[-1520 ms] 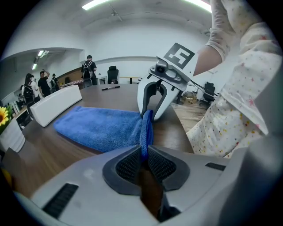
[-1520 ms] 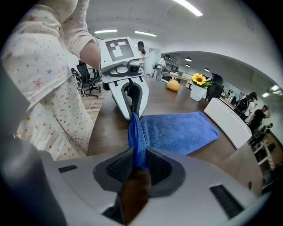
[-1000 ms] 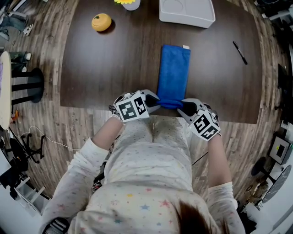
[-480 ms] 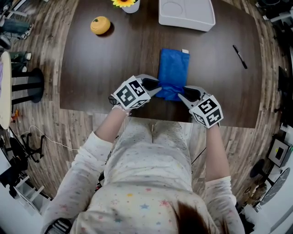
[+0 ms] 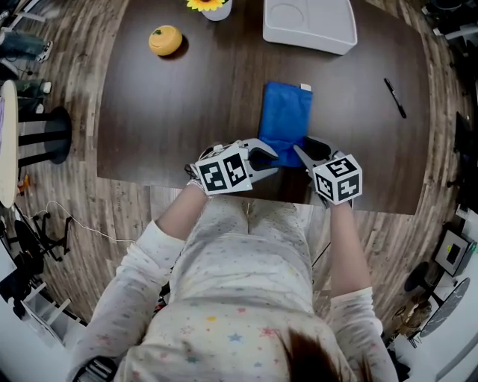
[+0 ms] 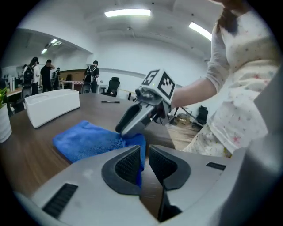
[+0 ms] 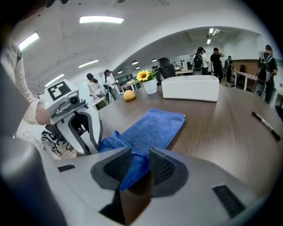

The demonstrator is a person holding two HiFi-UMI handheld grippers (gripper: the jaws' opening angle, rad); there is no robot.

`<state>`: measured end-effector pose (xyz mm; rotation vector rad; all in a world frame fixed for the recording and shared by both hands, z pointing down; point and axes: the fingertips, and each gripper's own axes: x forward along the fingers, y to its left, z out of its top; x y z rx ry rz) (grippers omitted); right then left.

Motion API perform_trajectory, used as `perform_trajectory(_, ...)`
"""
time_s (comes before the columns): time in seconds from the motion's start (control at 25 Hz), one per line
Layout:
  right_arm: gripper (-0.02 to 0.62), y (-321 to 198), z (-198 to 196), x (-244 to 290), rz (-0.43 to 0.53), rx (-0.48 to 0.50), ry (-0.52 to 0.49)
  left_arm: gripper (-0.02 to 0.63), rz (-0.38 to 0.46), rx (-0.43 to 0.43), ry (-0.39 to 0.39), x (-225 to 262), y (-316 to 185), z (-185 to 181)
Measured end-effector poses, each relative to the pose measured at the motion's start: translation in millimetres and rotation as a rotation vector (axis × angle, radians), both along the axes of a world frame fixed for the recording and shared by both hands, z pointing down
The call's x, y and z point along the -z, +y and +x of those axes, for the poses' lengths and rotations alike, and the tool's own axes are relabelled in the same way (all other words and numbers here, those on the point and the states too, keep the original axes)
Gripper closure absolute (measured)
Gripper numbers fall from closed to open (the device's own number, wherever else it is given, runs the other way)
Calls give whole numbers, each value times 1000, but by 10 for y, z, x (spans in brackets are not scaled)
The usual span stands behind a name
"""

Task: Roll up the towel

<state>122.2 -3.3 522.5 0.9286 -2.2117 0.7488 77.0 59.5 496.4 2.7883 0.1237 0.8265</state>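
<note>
Two tongs, both on the near end of the blue towel [image 5: 286, 119]. My left gripper [image 5: 272, 154] has the near left corner pinched in narrow jaws that have just been easing open a touch, with the cloth between the pads. My right gripper [image 5: 301, 151] is clamped on the near right corner, blue cloth filling its gap. That near end is bunched up and lifted, while the far part lies flat on the dark table [image 5: 164, 112], well short of the white tray [image 5: 306, 22].
</note>
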Motion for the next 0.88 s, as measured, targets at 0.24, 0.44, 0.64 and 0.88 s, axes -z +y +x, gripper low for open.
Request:
perform_trajectory(0.24,477,50,-59,255,100,50,-31,527,22,108,-46,-239,-174,11)
perform_trajectory(0.44,406,481,-348,180,109,343,24,495,37,45,-55,-283,-108,44)
perform_trajectory(0.64,388,510,-316,-33,139,436,152,450,70,-29,-80,-267,-19,-92)
perform_trajectory(0.88,388,554,-237,-119,171,530,243,439,126,-86,-149,-407,12,-200)
